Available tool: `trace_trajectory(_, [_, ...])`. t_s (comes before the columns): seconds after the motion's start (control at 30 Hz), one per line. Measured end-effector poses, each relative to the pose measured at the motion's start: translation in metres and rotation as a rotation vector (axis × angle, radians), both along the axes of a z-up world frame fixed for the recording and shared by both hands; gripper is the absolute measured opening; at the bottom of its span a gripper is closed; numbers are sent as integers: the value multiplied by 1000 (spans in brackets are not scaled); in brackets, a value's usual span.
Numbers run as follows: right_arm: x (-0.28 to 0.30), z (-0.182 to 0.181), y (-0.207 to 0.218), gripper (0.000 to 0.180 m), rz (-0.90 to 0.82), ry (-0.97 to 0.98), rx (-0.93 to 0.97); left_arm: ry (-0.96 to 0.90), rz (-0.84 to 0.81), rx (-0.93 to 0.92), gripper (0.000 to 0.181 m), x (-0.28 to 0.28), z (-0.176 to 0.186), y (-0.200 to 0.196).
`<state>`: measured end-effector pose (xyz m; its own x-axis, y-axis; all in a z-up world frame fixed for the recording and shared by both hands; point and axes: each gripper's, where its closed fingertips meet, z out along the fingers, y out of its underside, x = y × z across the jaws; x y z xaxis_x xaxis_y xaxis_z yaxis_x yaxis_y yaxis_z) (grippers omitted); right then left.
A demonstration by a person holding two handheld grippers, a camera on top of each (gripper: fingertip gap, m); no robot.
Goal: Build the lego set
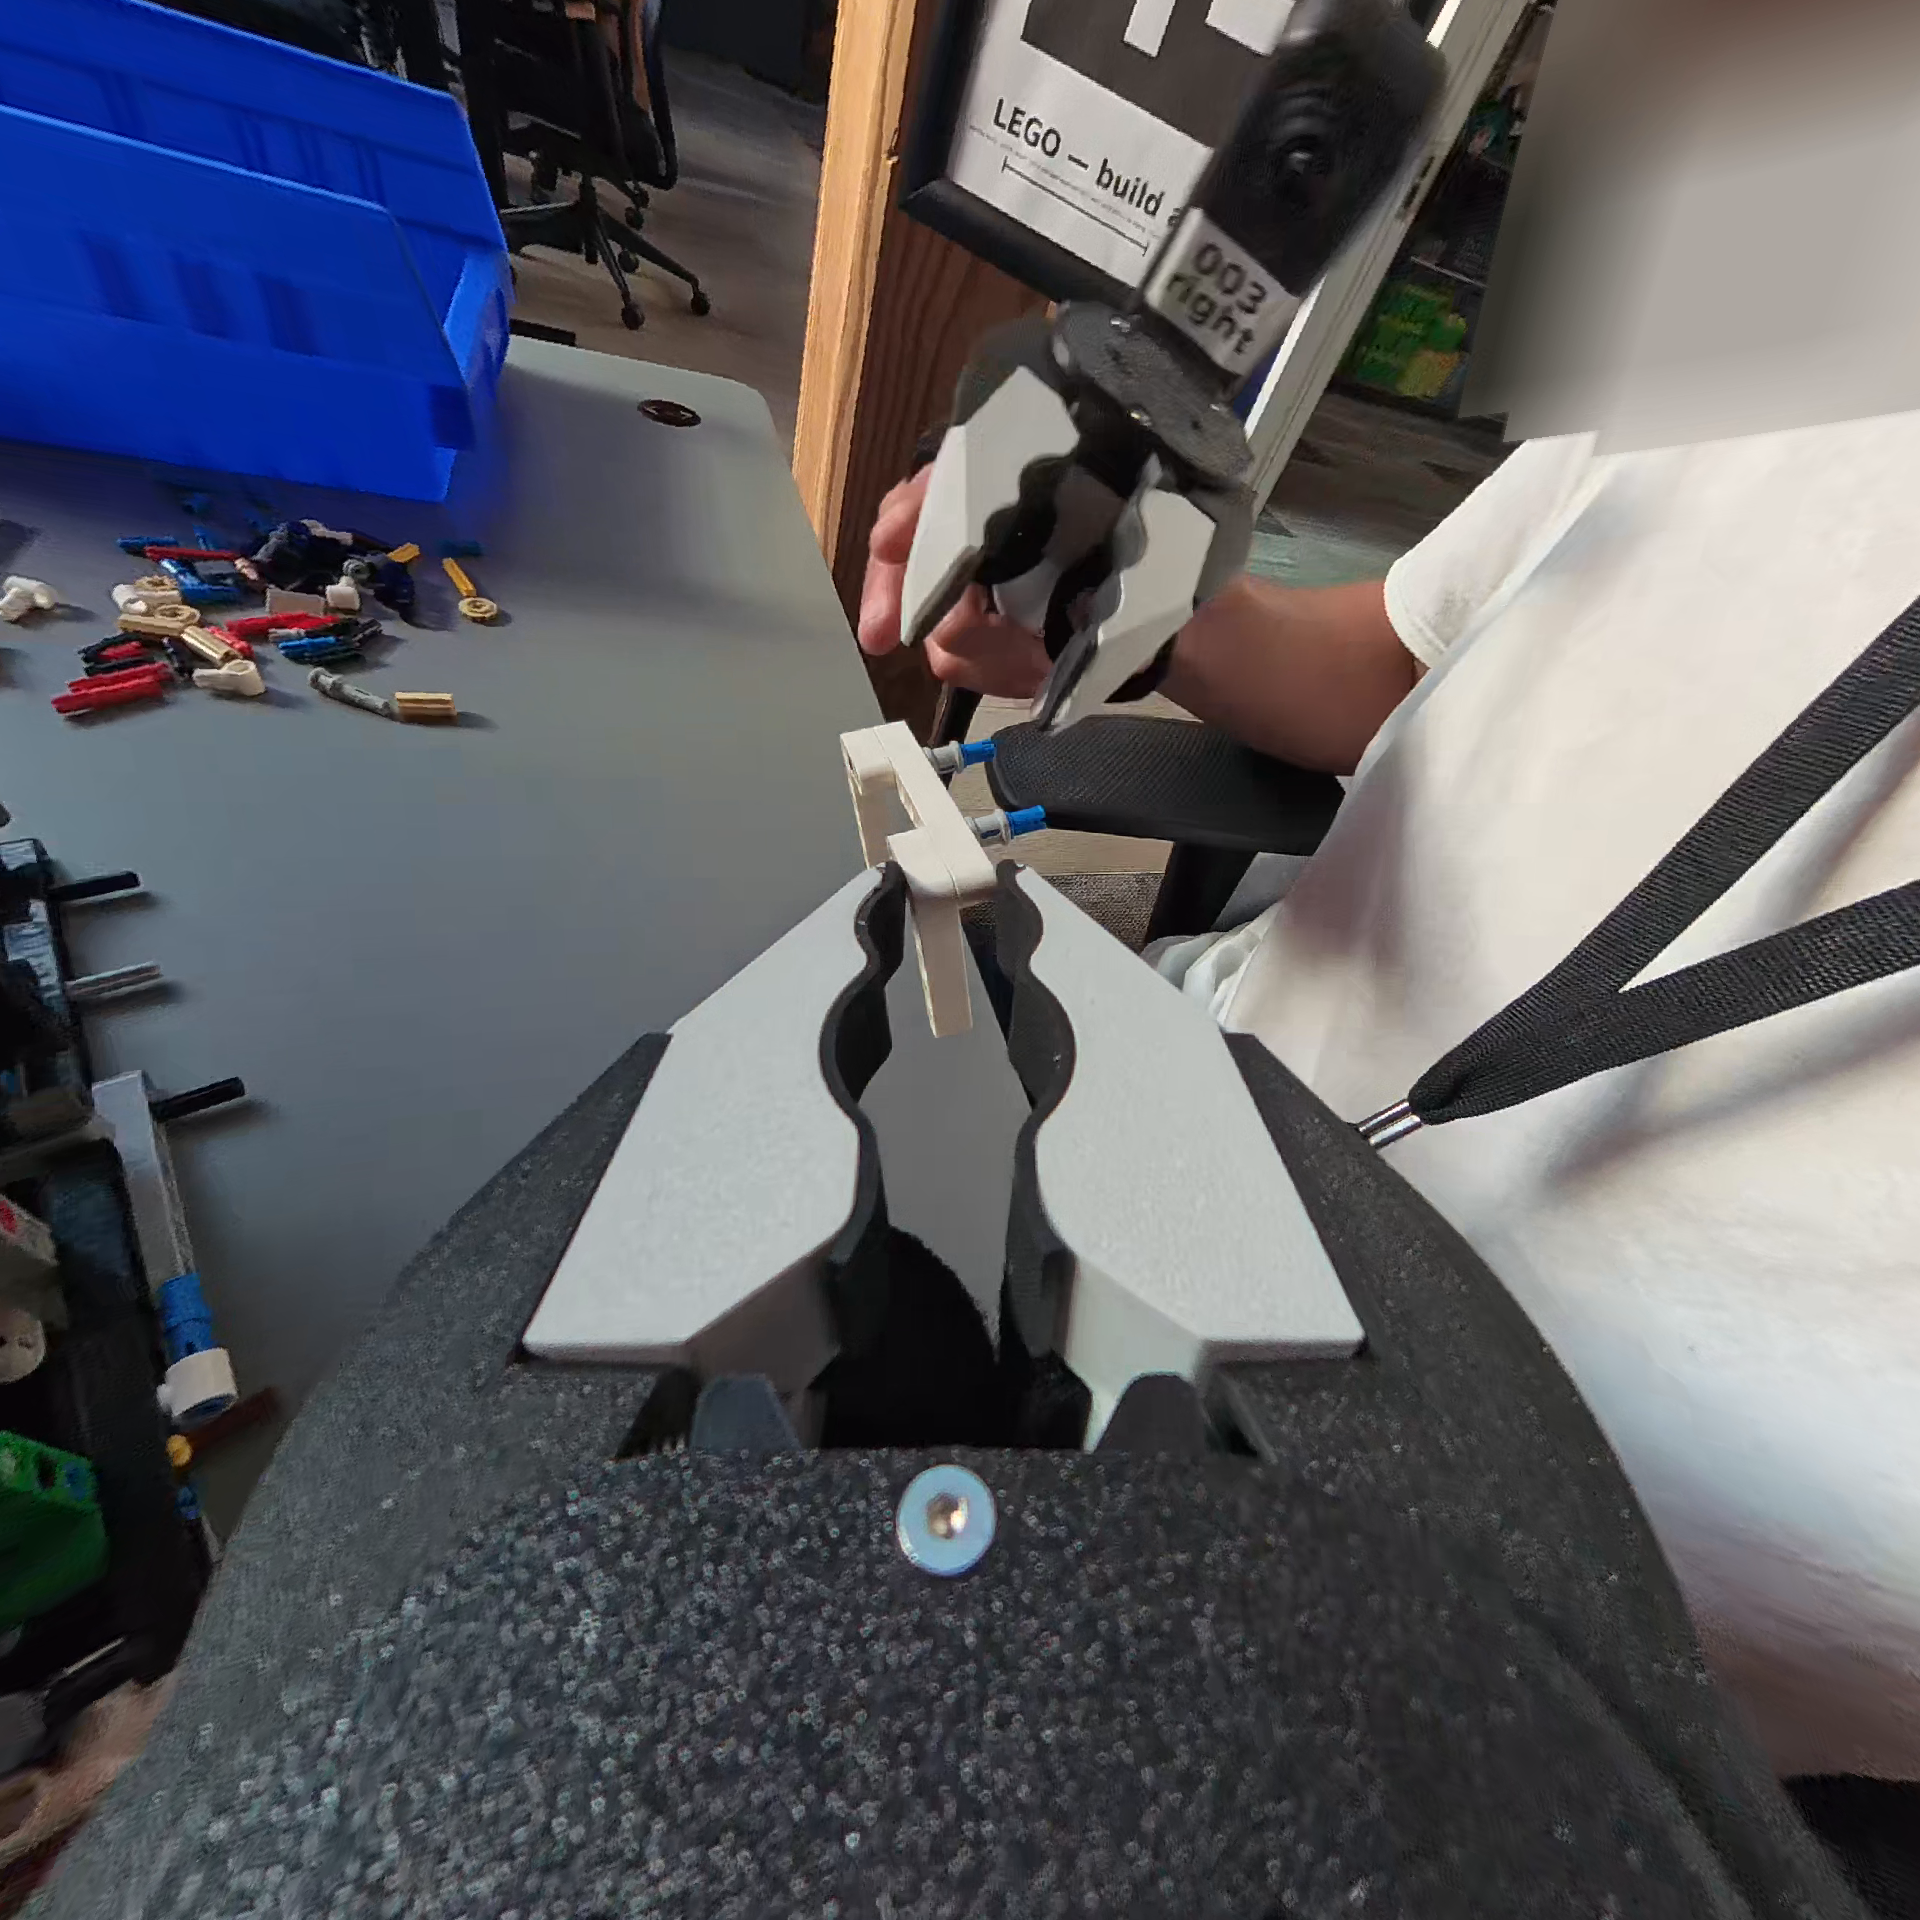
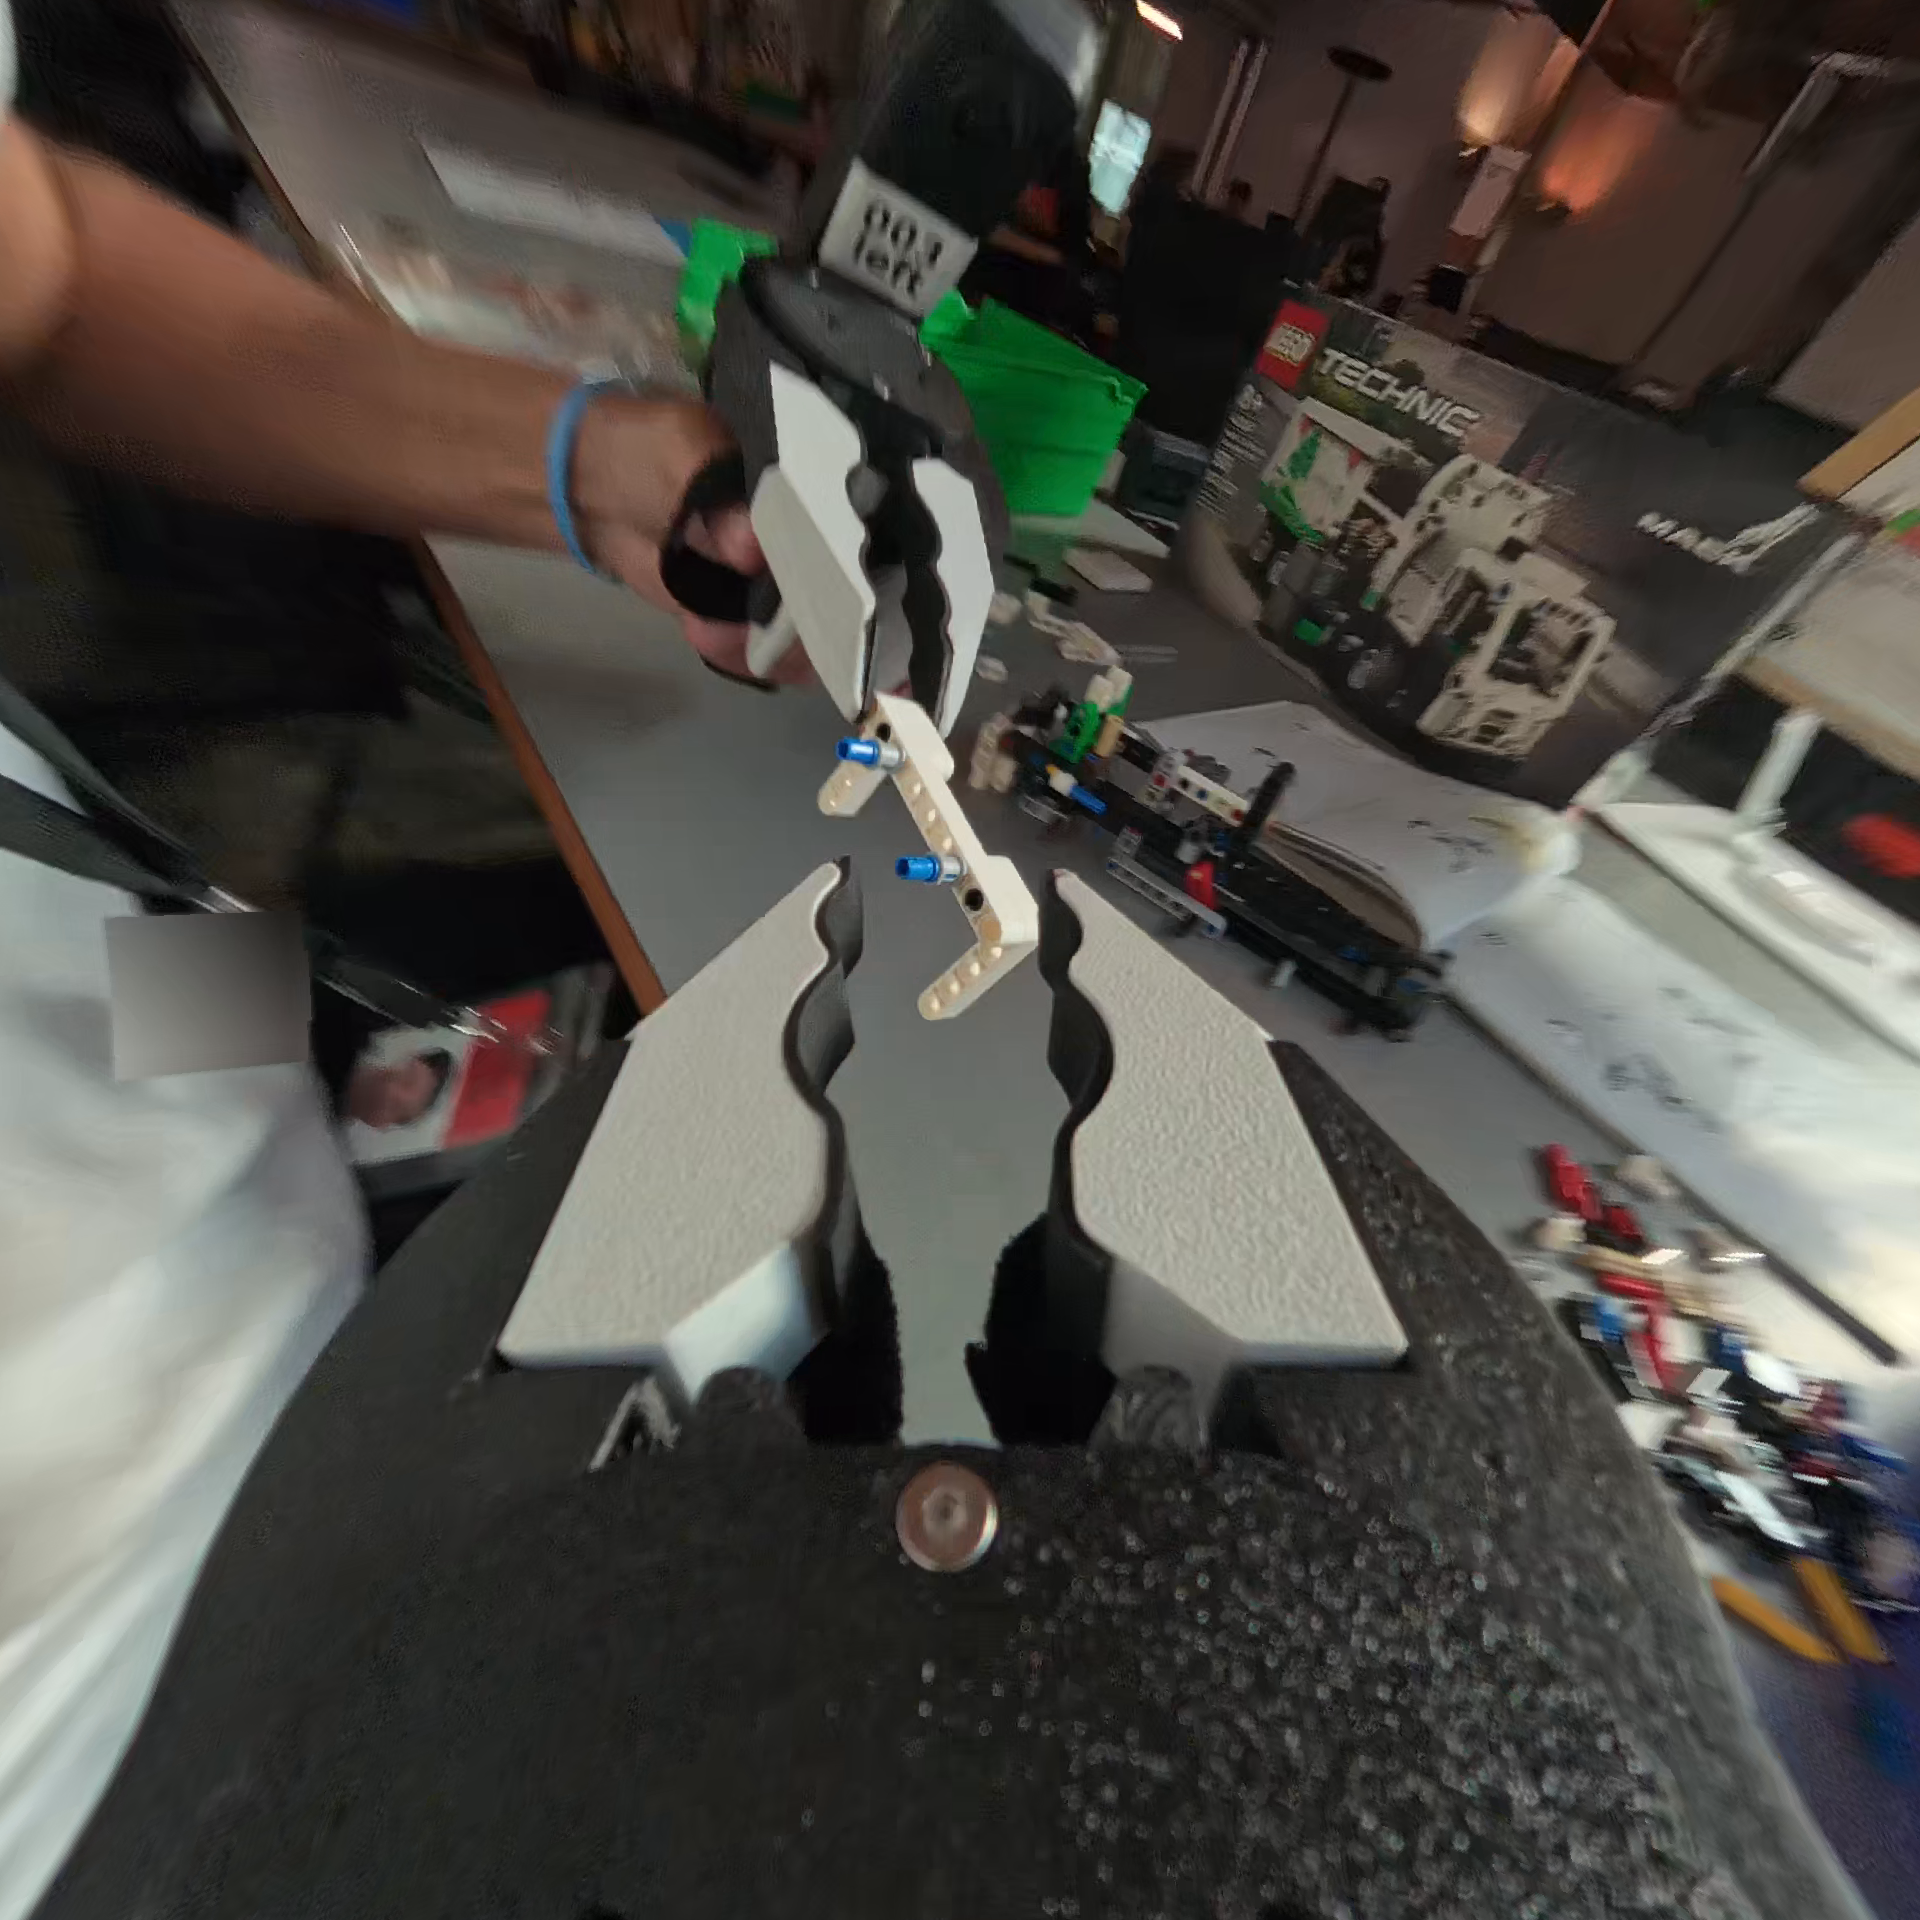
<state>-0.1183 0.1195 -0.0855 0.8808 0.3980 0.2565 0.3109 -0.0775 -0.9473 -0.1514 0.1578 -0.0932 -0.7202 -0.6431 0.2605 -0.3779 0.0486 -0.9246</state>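
White frame held up for the next fitting

The left tongs [image 1: 940, 883] pinch one end of the white frame piece [image 2: 935, 821] — aloft, off the grey worktop [image 1: 416, 831], its two blue pins [image 2: 920, 868] pointing outward, likely for access. The right tongs [image 2: 951, 883], spread and empty, sit just beside it — seemingly ready to take hold.

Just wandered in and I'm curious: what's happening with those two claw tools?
A person is building a Lego set with a handheld gripper in each hand. The left gripper pinches a white frame piece with two blue pins, held in the air. The right gripper is open and empty, just short of it. Loose parts lie on the grey table.
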Motion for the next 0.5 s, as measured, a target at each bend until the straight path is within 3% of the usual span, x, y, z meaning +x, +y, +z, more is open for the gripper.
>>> trace_trajectory(0.07, [5, 14, -6, 41, 162, 408, -88, -31, -53, -20, 14, -5, 6, -4])
trace_trajectory(0.13, [11, 25, -7, 39, 276, 616, -98, -50, -93, -10, 14, -8, 7, -9])
trace_trajectory(0.5, [-4, -4, 3, 26, 369, 520, -188, -64, -152, -103, 14, -4, 11, -13])
